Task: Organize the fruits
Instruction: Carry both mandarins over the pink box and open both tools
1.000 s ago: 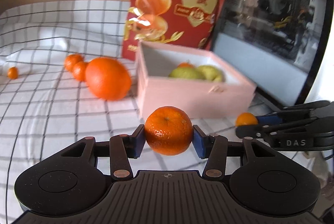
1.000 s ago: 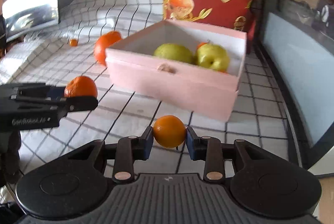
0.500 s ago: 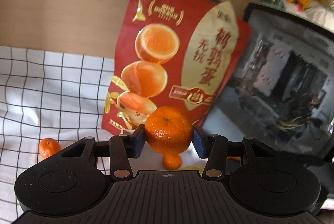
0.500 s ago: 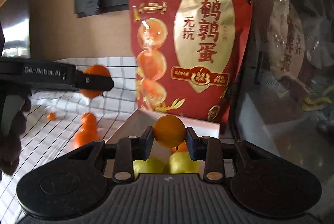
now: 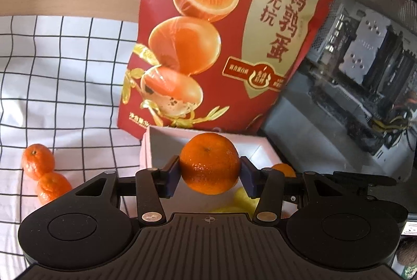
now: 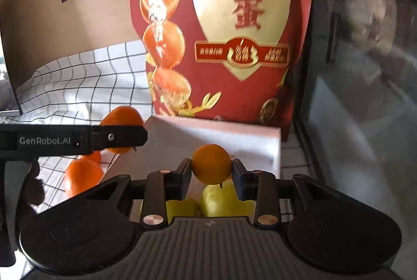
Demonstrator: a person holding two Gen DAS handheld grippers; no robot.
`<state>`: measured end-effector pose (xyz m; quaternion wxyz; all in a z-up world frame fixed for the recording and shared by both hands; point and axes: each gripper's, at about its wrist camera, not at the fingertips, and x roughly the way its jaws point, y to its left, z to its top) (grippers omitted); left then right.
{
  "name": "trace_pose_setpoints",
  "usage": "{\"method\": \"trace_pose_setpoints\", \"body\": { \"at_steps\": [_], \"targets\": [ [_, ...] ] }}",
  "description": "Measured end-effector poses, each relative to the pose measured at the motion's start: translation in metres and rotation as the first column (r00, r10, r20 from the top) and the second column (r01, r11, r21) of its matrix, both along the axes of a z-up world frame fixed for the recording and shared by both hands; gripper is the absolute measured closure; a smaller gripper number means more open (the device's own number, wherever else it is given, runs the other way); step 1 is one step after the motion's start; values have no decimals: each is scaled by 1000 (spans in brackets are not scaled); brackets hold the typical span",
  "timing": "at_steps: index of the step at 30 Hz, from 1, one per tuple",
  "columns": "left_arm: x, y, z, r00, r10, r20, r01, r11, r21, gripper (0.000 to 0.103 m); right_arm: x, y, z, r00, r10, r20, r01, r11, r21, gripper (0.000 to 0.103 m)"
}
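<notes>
Left wrist view, left to right: white cloth (image 5: 65, 76) with a thin black grid, softly creased, spread below a tan wood-grain wall. 2 small dimpled mandarins (image 5: 44, 173) touching each other on the cloth, left of the pale pink box (image 5: 151, 147), a matte, straight-walled card tray. Centre frame, left gripper (image 5: 209, 173) clamped on a round, pebbly-skinned mandarin (image 5: 209, 164), blue pads pressed to both its sides, held up in front of the box's open top. Glossy red and gold pouch (image 5: 221, 32) printed with halved eggs standing upright just behind the box. Yellow-green fruit (image 5: 245, 199) partly visible inside the box, below the held mandarin. Far right, glass-sided computer case (image 5: 351, 71) with metal parts behind the panel.

Right wrist view, left to right: black arm of the left gripper reaching in from the left edge, lettered "GenRobot.AI", its mandarin (image 6: 122, 123) half hidden behind the finger, near the box's left wall. Large smooth orange (image 6: 80, 175) on the cloth below, outside the box. Centre, right gripper (image 6: 211, 170) closed tight on a small, smooth-skinned orange fruit (image 6: 211, 164), suspended over the box interior. 2 rounded yellow-green fruits (image 6: 221, 201) lying side by side on the box floor directly beneath. Dark reflective panel (image 6: 365, 71) filling the right side.
</notes>
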<state>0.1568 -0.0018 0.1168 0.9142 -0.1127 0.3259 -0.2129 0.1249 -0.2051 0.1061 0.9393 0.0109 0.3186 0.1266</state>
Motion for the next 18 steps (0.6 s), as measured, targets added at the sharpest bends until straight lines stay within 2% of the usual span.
{"method": "trace_pose_setpoints", "body": {
  "at_steps": [2,3,4,6,9,12,14,16,18],
  "targets": [
    [1,1,-3,1000,-17,-8,17,1000,17,50,-1,2,-5,1000,21,-10,-21,1000,2,68],
    [1,3,-4,1000,-26,-10,26,999,19,51,-2,4,-7,1000,27,-8,-27,1000,-14,66],
    [1,4,-4,999,-33,-13,33,999,17,51,-4,6,-9,999,33,-2,-33,999,-31,60],
    [0,6,-3,999,-37,-10,37,999,7,51,-9,10,-10,999,35,13,-34,997,-63,58],
    [-8,23,8,997,24,73,-21,999,-33,51,-13,13,-10,999,46,13,-45,997,-67,58],
    [-15,59,14,987,107,124,-99,993,-72,51,-22,10,-11,998,53,25,-51,998,-48,58],
    [-17,92,8,980,168,111,-158,984,-86,51,-33,8,-13,997,64,48,-61,996,-60,57],
    [-18,125,0,972,219,84,-214,974,-69,51,-45,8,-16,994,89,66,-84,993,-77,54],
    [-22,162,-9,950,302,79,-300,953,-39,51,-56,8,-17,990,115,78,-108,990,-92,54]
  ]
}}
